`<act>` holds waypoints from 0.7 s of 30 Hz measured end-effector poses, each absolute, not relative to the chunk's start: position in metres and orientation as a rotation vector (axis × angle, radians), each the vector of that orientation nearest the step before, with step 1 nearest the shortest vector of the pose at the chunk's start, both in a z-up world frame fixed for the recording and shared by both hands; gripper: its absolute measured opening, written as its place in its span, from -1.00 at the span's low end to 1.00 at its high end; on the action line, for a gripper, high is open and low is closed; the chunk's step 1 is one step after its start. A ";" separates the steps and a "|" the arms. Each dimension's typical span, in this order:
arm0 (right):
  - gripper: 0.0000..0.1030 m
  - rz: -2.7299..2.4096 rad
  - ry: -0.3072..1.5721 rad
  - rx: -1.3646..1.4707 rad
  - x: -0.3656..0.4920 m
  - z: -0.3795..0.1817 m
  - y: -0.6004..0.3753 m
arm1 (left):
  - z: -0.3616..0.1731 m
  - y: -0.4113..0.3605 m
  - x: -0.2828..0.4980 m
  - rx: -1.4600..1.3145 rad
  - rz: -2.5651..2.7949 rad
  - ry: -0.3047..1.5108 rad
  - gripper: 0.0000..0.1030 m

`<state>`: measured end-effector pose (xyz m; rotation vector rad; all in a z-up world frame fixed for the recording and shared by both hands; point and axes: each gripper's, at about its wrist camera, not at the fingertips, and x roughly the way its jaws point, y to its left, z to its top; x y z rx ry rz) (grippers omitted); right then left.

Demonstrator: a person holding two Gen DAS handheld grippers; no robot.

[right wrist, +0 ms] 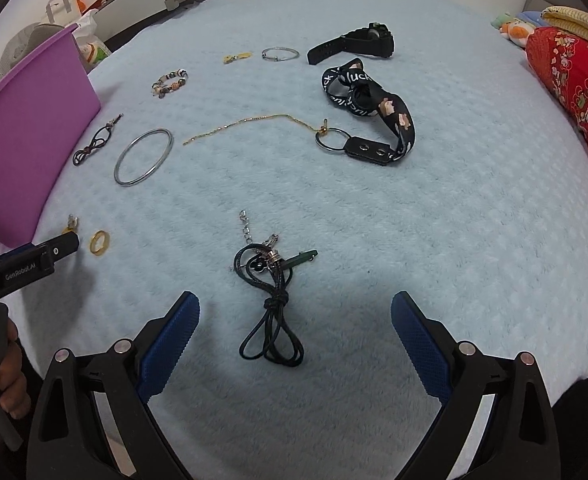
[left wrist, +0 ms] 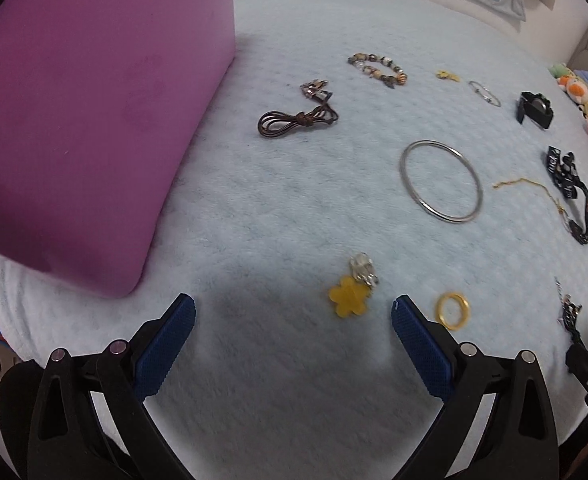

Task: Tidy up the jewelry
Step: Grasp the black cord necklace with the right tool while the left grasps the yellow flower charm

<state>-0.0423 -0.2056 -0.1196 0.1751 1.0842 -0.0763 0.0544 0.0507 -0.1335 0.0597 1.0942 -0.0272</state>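
Jewelry lies scattered on a light blue blanket. My left gripper is open and empty, low over the blanket, with a yellow flower charm just ahead between its fingertips and a gold ring to the right of its right finger. My right gripper is open and empty, with a black cord necklace lying between its fingers. A purple box stands at the left, also in the right wrist view. The left gripper's tip shows near the gold ring.
A silver bangle, brown cord bracelet, beaded bracelet, thin silver bracelet, gold chain, black lanyard with key ring and black watch lie farther out. Red fabric is at the right.
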 end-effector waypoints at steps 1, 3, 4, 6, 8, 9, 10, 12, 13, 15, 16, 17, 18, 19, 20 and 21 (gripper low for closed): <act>0.79 -0.077 1.088 0.172 -0.041 -0.121 -0.205 | -0.134 0.052 0.055 0.057 -0.026 1.096 0.88; 0.79 -0.081 1.096 0.160 -0.039 -0.123 -0.204 | -0.138 0.054 0.057 0.050 -0.027 1.098 0.88; 0.79 -0.080 1.100 0.154 -0.038 -0.125 -0.204 | -0.138 0.053 0.059 0.053 -0.026 1.098 0.88; 0.79 -0.076 1.105 0.147 -0.037 -0.127 -0.203 | -0.139 0.051 0.060 0.063 -0.026 1.091 0.90; 0.79 -0.078 1.107 0.133 -0.036 -0.130 -0.202 | -0.140 0.050 0.060 0.075 -0.027 1.082 0.89; 0.79 -0.079 1.106 0.123 -0.036 -0.131 -0.201 | -0.141 0.050 0.060 0.077 -0.027 1.076 0.89; 0.78 -0.080 1.106 0.115 -0.035 -0.132 -0.200 | -0.141 0.048 0.060 0.077 -0.028 1.073 0.89; 0.78 -0.081 1.103 0.102 -0.035 -0.134 -0.198 | -0.142 0.049 0.061 0.076 -0.029 1.064 0.89; 0.78 -0.079 1.100 0.100 -0.034 -0.135 -0.198 | -0.143 0.049 0.060 0.076 -0.029 1.056 0.89; 0.76 -0.076 1.099 0.109 -0.034 -0.136 -0.199 | -0.142 0.049 0.058 0.080 -0.028 1.037 0.89; 0.70 -0.076 1.099 0.115 -0.034 -0.137 -0.200 | -0.142 0.048 0.057 0.084 -0.028 1.032 0.89; 0.60 -0.078 1.099 0.116 -0.034 -0.137 -0.200 | -0.142 0.047 0.056 0.088 -0.032 1.025 0.86; 0.54 -0.077 1.098 0.113 -0.034 -0.137 -0.200 | -0.141 0.047 0.054 0.089 -0.037 1.021 0.81; 0.42 -0.075 1.095 0.106 -0.034 -0.136 -0.199 | -0.140 0.046 0.053 0.089 -0.043 1.020 0.77; 0.29 -0.068 1.091 0.104 -0.035 -0.135 -0.198 | -0.139 0.044 0.051 0.090 -0.051 1.018 0.68; 0.23 -0.060 1.089 0.099 -0.036 -0.135 -0.196 | -0.138 0.042 0.048 0.097 -0.062 1.015 0.55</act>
